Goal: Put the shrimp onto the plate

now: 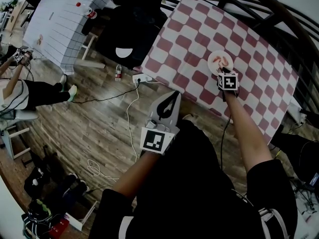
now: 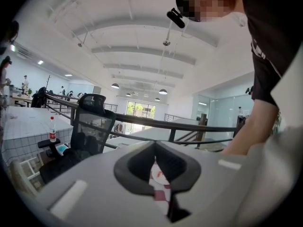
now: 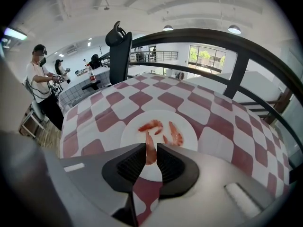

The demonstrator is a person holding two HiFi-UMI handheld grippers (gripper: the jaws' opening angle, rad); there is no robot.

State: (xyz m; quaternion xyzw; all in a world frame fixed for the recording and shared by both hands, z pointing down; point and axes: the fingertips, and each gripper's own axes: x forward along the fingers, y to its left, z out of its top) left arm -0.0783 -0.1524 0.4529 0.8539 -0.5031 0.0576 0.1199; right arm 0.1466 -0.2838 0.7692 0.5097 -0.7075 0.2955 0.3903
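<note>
A white plate [image 1: 220, 62] [image 3: 158, 132] lies on the red-and-white checked table [image 1: 199, 29]. Two pink shrimps rest on it, one shrimp [image 3: 150, 125] curled at the left, the other shrimp [image 3: 176, 134] straight at the right. My right gripper [image 1: 224, 72] [image 3: 151, 158] hangs over the plate's near edge, shut on a third shrimp [image 3: 150, 151] that stands upright between its pads. My left gripper [image 1: 172, 96] [image 2: 159, 175] is off the table's near-left edge, above the floor, its jaws together and empty. Through its narrow slit a bit of plate and cloth shows.
A dark curved railing [image 1: 259, 4] runs behind the table. A power strip [image 1: 141, 77] and white cable [image 1: 130, 118] lie on the wooden floor. A black chair [image 1: 130, 34] and a white gridded table [image 1: 65, 19] stand at the left. A person [image 1: 30, 91] sits at the far left.
</note>
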